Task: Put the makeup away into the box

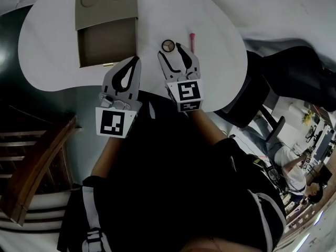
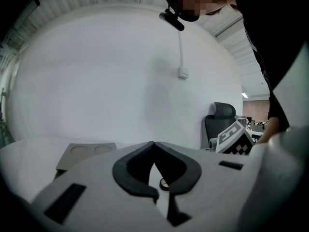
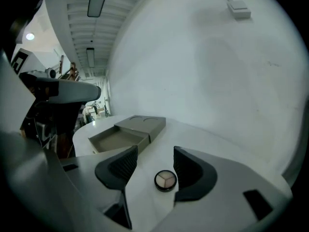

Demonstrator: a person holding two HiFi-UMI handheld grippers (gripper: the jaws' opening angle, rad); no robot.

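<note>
A round compact (image 1: 168, 45) with a three-part pan lies on the white table (image 1: 58, 51). My right gripper (image 1: 174, 54) stands open around it; in the right gripper view the compact (image 3: 165, 180) lies flat between the ribbed pads (image 3: 126, 162), touching neither. A pink tube (image 1: 192, 41) lies just right of that gripper. The tan box (image 1: 107, 30) sits at the far left with its drawer (image 3: 116, 139) pulled out and nothing inside. My left gripper (image 1: 136, 60) is shut and holds nothing, its tips just short of the drawer's near corner. In the left gripper view its tips (image 2: 153, 144) meet.
The table's curved near edge (image 1: 157, 96) runs under both grippers. A black office chair (image 1: 252, 104) stands off the table's right side. A wooden stair rail (image 1: 31, 167) is at lower left. A white wall (image 2: 120, 81) rises behind the table.
</note>
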